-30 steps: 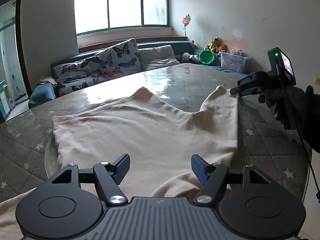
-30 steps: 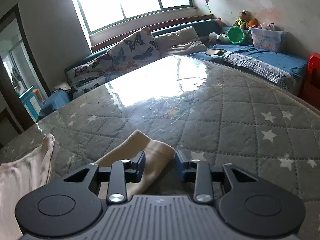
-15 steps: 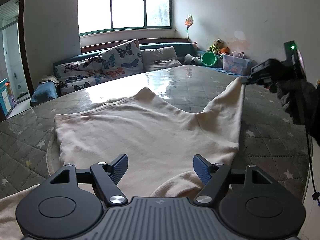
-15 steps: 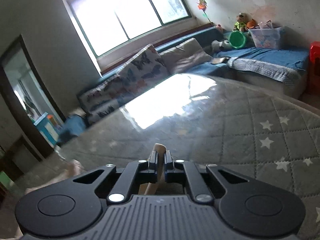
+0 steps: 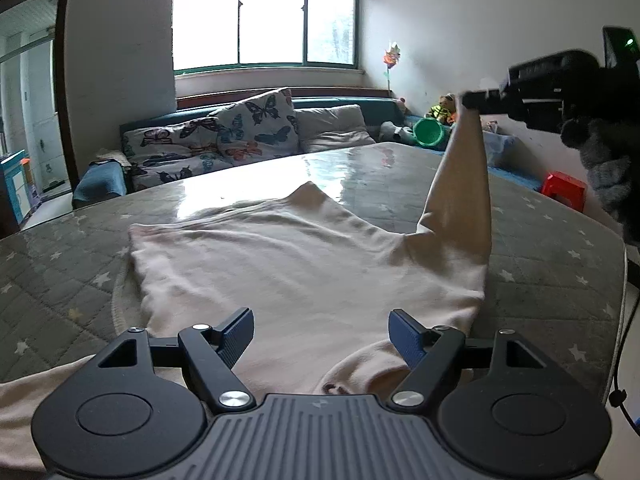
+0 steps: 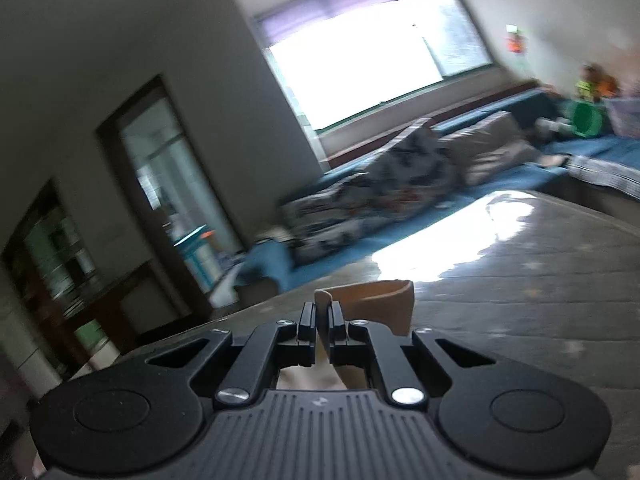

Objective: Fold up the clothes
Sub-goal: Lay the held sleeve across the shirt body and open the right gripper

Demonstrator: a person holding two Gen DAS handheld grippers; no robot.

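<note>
**On the quilted bed: one sleeve lifted, the rest lying flat**

Across the grey star-patterned bed cover [image 5: 540,280] a cream top [image 5: 304,264] lies spread out, its body directly ahead of the left gripper [image 5: 322,330] and running under it. Its right sleeve [image 5: 460,184] rises steeply off the cover to the right gripper [image 5: 476,100], which hangs in the air at the upper right of the left view, held by a gloved hand [image 5: 600,152].

Beyond the bed stand a blue sofa [image 5: 352,106] with butterfly cushions [image 5: 256,124], a green bucket [image 5: 428,132], soft toys, a red stool [image 5: 564,190] and a bright window [image 5: 264,20]. Nothing lies on the top or between it and either gripper.

The left gripper's jaws stand wide apart just above the fabric, and I cannot tell whether the tips touch it. The right gripper's jaws are pinched together on the sleeve's cuff [image 6: 368,300], which pokes out past the tips in the blurred right view.
</note>
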